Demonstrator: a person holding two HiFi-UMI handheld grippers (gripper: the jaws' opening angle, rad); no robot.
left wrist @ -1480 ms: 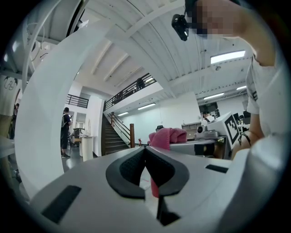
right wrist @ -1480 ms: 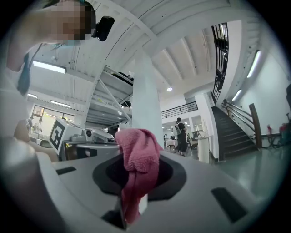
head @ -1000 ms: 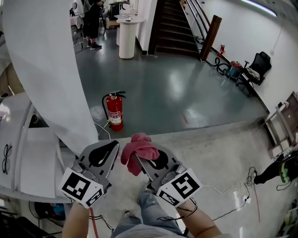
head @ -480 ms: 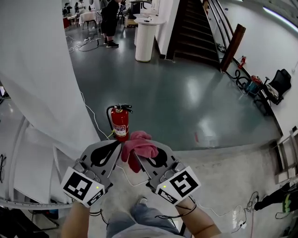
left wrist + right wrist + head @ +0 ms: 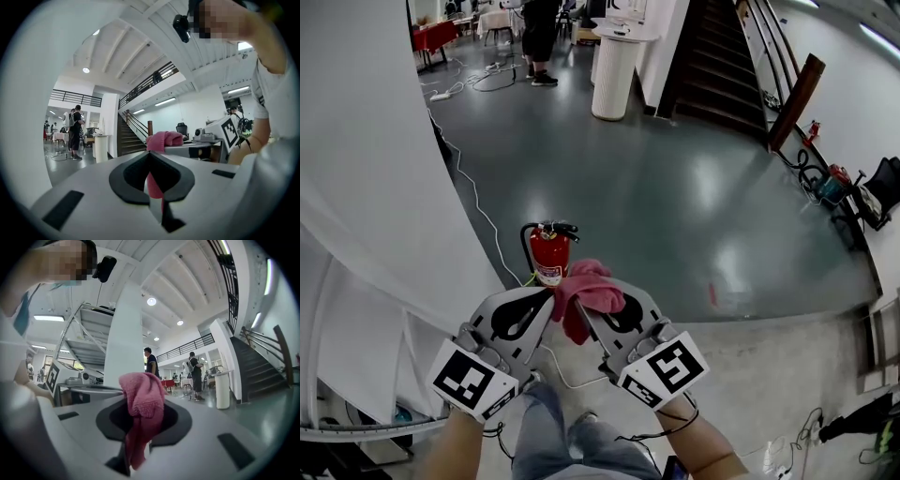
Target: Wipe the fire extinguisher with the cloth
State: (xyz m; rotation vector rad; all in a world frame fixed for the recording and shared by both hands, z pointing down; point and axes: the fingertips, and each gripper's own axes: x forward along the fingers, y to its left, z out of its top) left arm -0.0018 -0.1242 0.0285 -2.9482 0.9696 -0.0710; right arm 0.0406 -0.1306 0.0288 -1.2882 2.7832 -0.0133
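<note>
Fire extinguisher [image 5: 548, 255] stands upright on the grey floor [image 5: 675, 206] at mid-frame, directly above both grippers' tips. Left gripper [image 5: 547, 298], jaws pressed together and empty, sits just below it; right gripper [image 5: 581, 312] pinches the pink cloth [image 5: 589, 292], overlapping its lower right.

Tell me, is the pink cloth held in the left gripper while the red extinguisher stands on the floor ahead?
Not quite: the cloth is clamped in the right gripper, not the left one, as the right gripper view shows. The red extinguisher does stand on the floor ahead.
</note>
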